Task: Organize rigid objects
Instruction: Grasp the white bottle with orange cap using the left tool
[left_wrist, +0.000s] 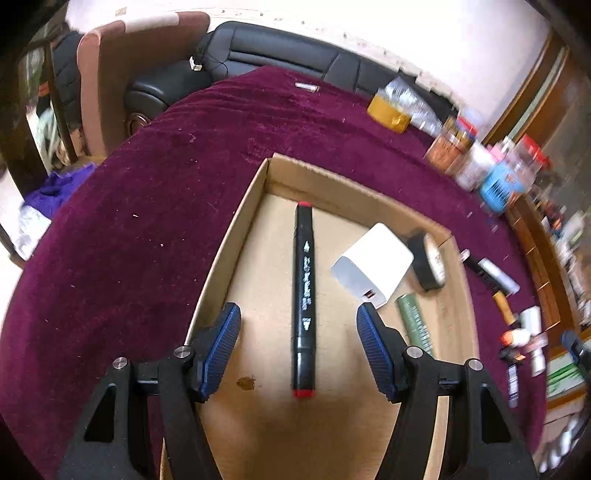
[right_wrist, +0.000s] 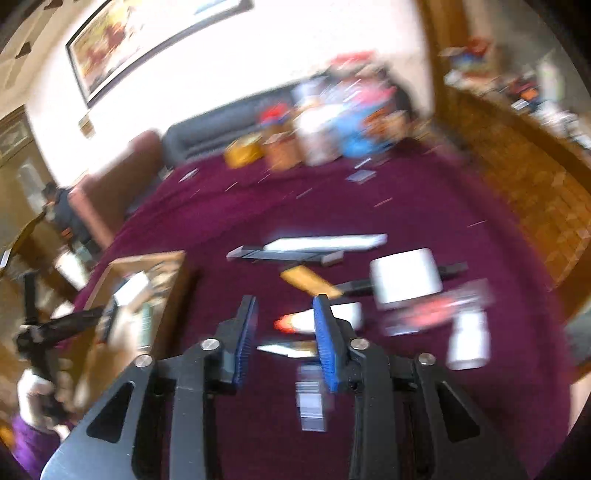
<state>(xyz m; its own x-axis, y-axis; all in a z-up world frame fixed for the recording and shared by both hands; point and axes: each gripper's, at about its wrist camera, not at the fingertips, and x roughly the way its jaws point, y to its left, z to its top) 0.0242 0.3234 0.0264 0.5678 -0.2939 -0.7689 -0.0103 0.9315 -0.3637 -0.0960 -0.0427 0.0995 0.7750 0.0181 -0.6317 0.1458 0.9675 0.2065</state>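
Marker (left_wrist: 304, 299) lies flat in the cardboard box (left_wrist: 236, 236) beside a white charger (left_wrist: 373, 264), left gripper (left_wrist: 298, 325) tilted down over it, jaws spread, touching nothing. Right gripper (right_wrist: 284, 317) angles over the purple cloth (right_wrist: 424, 206), partly spread, empty, view blurry.

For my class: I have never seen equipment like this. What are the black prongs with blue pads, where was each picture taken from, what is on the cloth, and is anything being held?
A person holds a two-finger gripper in each hand, each carrying its own camera. The left camera shows the left gripper open above a cardboard box on a maroon cloth. A black marker, a white charger, a green tube and a tape roll lie in the box. The blurred right camera shows the right gripper open over loose items. Nothing is held.
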